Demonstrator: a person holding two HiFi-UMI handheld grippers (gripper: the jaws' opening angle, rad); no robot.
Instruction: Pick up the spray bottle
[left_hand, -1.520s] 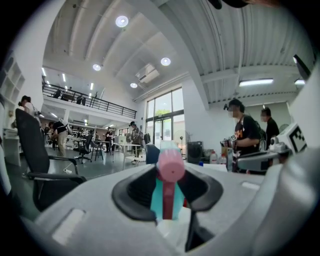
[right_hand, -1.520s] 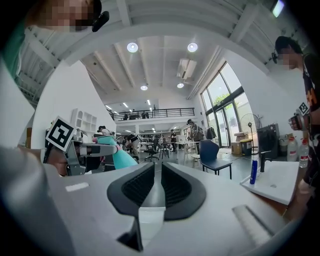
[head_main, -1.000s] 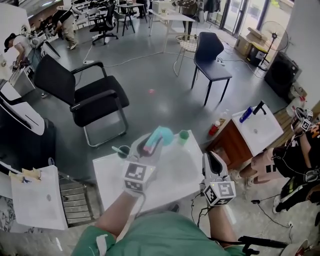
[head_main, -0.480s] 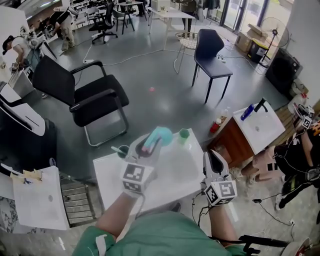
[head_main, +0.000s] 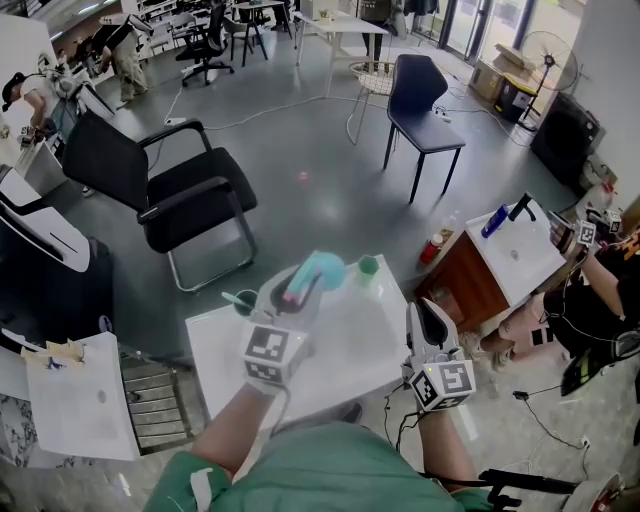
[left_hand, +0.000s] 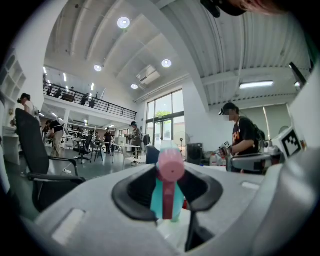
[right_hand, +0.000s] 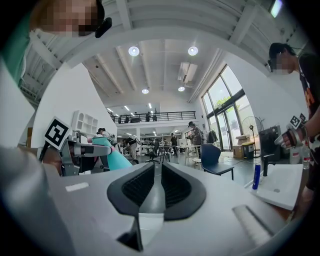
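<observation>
Two grippers: left gripper (head_main: 300, 287) and right gripper (head_main: 428, 318), one in each hand, well apart, both pointing away from the body over one white table (head_main: 350, 350).
Left jaws: closed partway onto the spray bottle, pads pressing it from both sides, pink head standing up between them.
Right jaws: drawn together to a thin slit, nothing between them.
One spray bottle (head_main: 322, 270): teal body, pink head; clamped in the left gripper over the far edge of the white table, leaning away; cannot tell whether its base touches the tabletop.
Two marker cubes: one (head_main: 270, 355) on the left gripper, one (head_main: 440, 385) on the right gripper.
One green cup (head_main: 368, 267): at the far right corner of the white table, just beside the spray bottle, not touching it.
One small dark green thing (head_main: 243, 300): at the far left edge of the white table; too small to tell what.
Two chairs: black armchair (head_main: 170, 190) beyond the white table to the left; dark blue chair (head_main: 420, 105) farther back to the right; well apart.
One side table (head_main: 520, 270): white top on a wooden base, right of the white table.
One blue bottle (head_main: 492, 228): on the side table, near its far edge.
One red bottle (head_main: 430, 255): on the floor just beside the wooden base.
One person in black (head_main: 590, 300): at the right edge, near the side table.
</observation>
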